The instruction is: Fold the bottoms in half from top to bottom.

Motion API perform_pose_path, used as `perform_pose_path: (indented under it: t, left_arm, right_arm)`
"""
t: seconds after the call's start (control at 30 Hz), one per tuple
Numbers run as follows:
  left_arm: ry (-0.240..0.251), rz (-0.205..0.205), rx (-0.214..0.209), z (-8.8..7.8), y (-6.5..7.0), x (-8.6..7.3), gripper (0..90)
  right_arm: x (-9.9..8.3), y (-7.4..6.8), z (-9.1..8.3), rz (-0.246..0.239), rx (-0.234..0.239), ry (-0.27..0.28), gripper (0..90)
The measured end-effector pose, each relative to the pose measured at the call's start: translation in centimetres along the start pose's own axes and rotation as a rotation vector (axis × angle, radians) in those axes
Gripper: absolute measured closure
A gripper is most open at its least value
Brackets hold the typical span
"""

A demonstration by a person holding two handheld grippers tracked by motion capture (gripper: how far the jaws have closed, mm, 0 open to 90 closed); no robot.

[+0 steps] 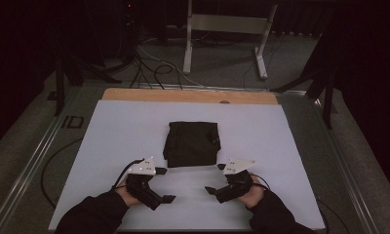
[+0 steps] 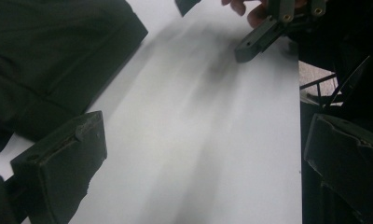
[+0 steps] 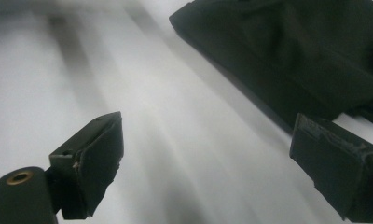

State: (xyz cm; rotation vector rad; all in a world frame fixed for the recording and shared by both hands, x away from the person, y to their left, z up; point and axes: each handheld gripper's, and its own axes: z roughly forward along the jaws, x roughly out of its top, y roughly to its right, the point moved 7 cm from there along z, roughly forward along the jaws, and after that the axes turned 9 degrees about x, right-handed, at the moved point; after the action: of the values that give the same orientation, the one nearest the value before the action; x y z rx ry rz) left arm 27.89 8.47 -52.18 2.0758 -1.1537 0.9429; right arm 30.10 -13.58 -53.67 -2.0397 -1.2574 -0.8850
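A folded black cloth (image 1: 192, 144) lies flat at the middle of the white board (image 1: 115, 131). My left gripper (image 1: 165, 185) is held just off the cloth's near left corner, its jaws wide apart with nothing between them. My right gripper (image 1: 215, 178) mirrors it off the near right corner, also open and empty. In the left gripper view the cloth (image 2: 49, 60) is at the upper left, beyond my left gripper (image 2: 203, 158), and the other gripper's finger (image 2: 257, 42) shows at the top. In the right gripper view the cloth (image 3: 292, 51) lies at the upper right, ahead of my right gripper (image 3: 212, 158).
A wooden strip (image 1: 188, 96) runs along the board's far edge. Beyond the table stand a metal frame (image 1: 222, 29) and dark stand legs (image 1: 324, 83), with cables (image 1: 149, 68) on the floor. Bare white board lies between the two grippers.
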Motion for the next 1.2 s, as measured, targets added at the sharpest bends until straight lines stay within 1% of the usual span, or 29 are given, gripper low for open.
perform_pose_path:
  t: [0.17,0.23,0.3,0.33,0.37,0.43,0.47,0.53,0.67,0.73,0.8,0.83,0.87,0.97,1.0,1.03,1.1,1.13,1.2]
  left_arm:
    - [0.0,-0.011,0.01,-0.9,-0.3,-0.7,0.0]
    - [-0.002,-0.012,0.013,-1.1,-0.4,-0.8,0.0]
    - [0.008,-0.007,0.009,-1.7,-0.2,-0.8,0.0]
    - [0.008,-0.007,0.009,-1.7,-0.2,-0.8,0.0]
    - [0.008,-0.007,0.006,-1.9,-0.2,-0.9,0.0]
    - [0.003,-0.002,0.006,-2.0,-0.2,-1.0,0.0]
    - [-0.01,0.0,0.01,-2.3,-0.3,-1.4,0.0]
    - [-0.005,-0.01,0.013,-2.6,-0.5,-1.5,0.0]
    - [-0.003,-0.01,0.018,-3.0,-0.7,-1.7,0.0]
    - [-0.006,-0.01,0.015,-3.2,-0.9,-1.9,0.0]
    - [-0.01,-0.017,0.021,-3.5,-1.2,-2.3,0.0]
    - [-0.01,-0.028,0.026,-3.8,-1.5,-2.7,0.0]
    - [-0.01,-0.028,0.026,-3.8,-1.5,-2.7,0.0]
    - [-0.012,-0.043,0.051,-4.5,-2.2,-3.3,0.0]
    - [-0.011,-0.045,0.056,-4.7,-2.4,-3.5,0.0]
    - [-0.011,-0.045,0.056,-4.7,-2.4,-3.5,0.0]
    - [-0.02,-0.049,0.066,-5.1,-2.8,-4.0,0.0]
    - [-0.02,-0.049,0.066,-5.1,-2.8,-4.0,0.0]
    - [-0.033,-0.051,0.072,-5.4,-3.1,-4.5,0.0]
  right_arm:
    - [-0.7,0.1,-0.8,0.011,-0.013,-0.005,9.8]
    - [-0.7,0.1,-1.0,0.011,-0.015,0.002,9.8]
    - [-1.0,0.1,-1.6,0.006,-0.021,-0.004,9.8]
    - [-1.0,0.1,-1.6,0.006,-0.021,-0.004,9.8]
    - [-1.2,0.2,-1.9,-0.001,-0.027,-0.004,9.8]
    - [-1.2,0.2,-1.9,-0.001,-0.027,-0.004,9.8]
    - [-1.7,0.3,-2.6,0.008,-0.043,-0.002,9.8]
    - [-2.1,0.4,-3.1,0.02,-0.054,-0.003,9.8]
    - [-2.7,0.6,-3.7,0.019,-0.068,-0.004,9.8]
    - [-3.2,0.7,-4.4,0.023,-0.076,-0.004,9.8]
    - [-3.4,0.9,-4.7,0.021,-0.079,-0.003,9.8]
    - [-3.6,0.9,-5.2,0.031,-0.088,0.0,9.8]
    - [-3.6,0.9,-5.2,0.031,-0.088,0.0,9.8]
    - [-4.3,1.1,-6.1,0.035,-0.107,0.003,9.8]
    - [-4.4,1.2,-6.3,0.042,-0.11,0.005,9.8]
    - [-4.6,1.3,-6.6,0.038,-0.116,0.005,9.8]
    - [-5.0,1.4,-7.1,0.056,-0.128,0.01,9.8]
    - [-5.1,1.6,-7.3,0.052,-0.133,0.011,9.8]
    - [-5.4,1.7,-7.7,0.064,-0.144,0.014,9.8]
